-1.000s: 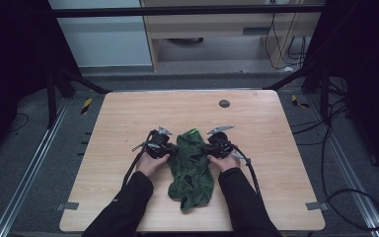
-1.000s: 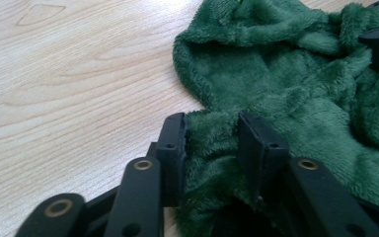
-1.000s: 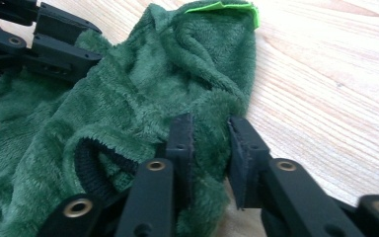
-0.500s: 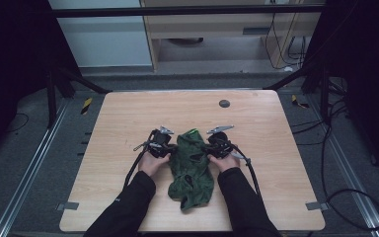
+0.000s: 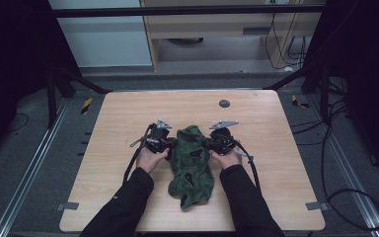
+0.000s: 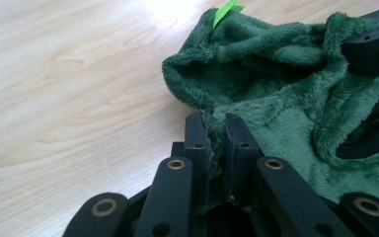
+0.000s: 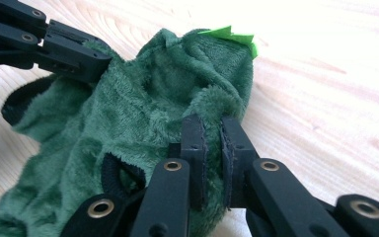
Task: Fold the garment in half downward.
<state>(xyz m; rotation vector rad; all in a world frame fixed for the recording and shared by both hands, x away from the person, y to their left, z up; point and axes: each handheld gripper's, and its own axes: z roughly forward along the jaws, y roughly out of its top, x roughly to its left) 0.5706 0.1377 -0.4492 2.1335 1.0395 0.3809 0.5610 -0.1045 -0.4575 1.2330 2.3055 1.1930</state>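
The left gripper [image 6: 218, 140] has just closed its jaws on a fold at the edge of the green plush garment [image 5: 191, 165], and fleece is pinched between the pads. The right gripper [image 7: 213, 143] has likewise just closed, clamping the opposite edge of the same fleece. The garment lies crumpled between the two hands, near the middle of the wooden table [image 5: 118, 123] and trailing toward its near edge. A bright green tag [image 7: 232, 35] sticks out at its top. A small dark disc [image 5: 224, 103] sits near the table's far edge.
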